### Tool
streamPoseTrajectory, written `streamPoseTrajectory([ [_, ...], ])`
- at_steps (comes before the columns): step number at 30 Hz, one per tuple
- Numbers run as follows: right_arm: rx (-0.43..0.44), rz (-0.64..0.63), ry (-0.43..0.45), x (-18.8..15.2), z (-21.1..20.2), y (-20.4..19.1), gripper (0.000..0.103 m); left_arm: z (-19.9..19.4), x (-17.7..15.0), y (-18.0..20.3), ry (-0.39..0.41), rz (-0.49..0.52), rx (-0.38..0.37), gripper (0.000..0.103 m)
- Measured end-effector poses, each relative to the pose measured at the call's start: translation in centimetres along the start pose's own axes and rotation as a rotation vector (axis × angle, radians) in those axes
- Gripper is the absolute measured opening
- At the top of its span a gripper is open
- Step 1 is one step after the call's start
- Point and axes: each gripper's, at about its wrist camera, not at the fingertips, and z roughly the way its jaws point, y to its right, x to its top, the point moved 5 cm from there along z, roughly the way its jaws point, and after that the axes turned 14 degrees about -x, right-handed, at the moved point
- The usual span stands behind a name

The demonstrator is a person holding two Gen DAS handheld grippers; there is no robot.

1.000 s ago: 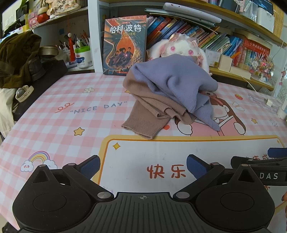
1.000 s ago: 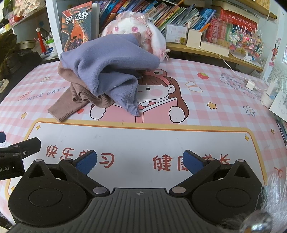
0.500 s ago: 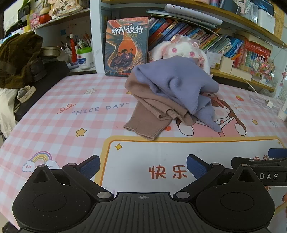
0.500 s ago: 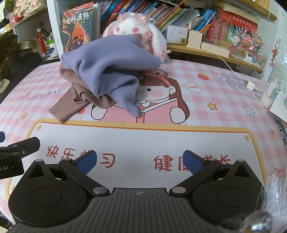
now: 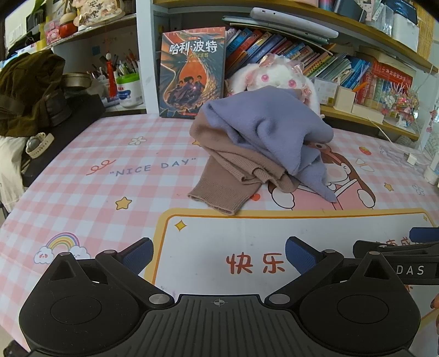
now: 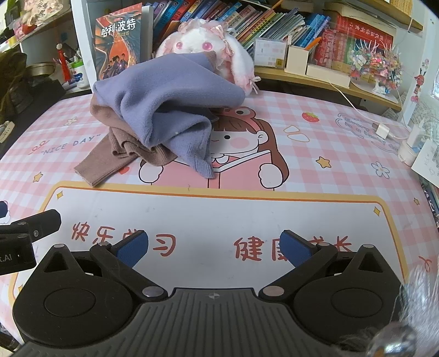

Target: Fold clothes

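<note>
Left wrist view: I hold my left gripper [image 5: 218, 254] and right gripper [image 6: 214, 245] low, jaws wide and empty, short of the purple garment [image 5: 270, 131] heaped over the brown one [image 5: 229, 175] mid-mat [image 5: 82, 175], presumably for a two-handed pickup.

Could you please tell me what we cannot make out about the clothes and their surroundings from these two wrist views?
- Brown garment: mostly buried under the purple garment in both views; its type and full shape are hidden.
- Plush rabbit: its lower body is covered by the purple garment.
- Right gripper: in the left wrist view, cut off by the right edge.
- Book spines: titles too small to read.
</note>
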Motion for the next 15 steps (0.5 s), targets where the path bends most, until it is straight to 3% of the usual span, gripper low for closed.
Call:
streamPoseTrajectory([
  [15, 0.000, -0.001, -0.004, -0.06, 0.17, 0.06, 0.103, 0.08, 0.00, -0.05, -0.004, -0.002, 0.001, 0.103],
])
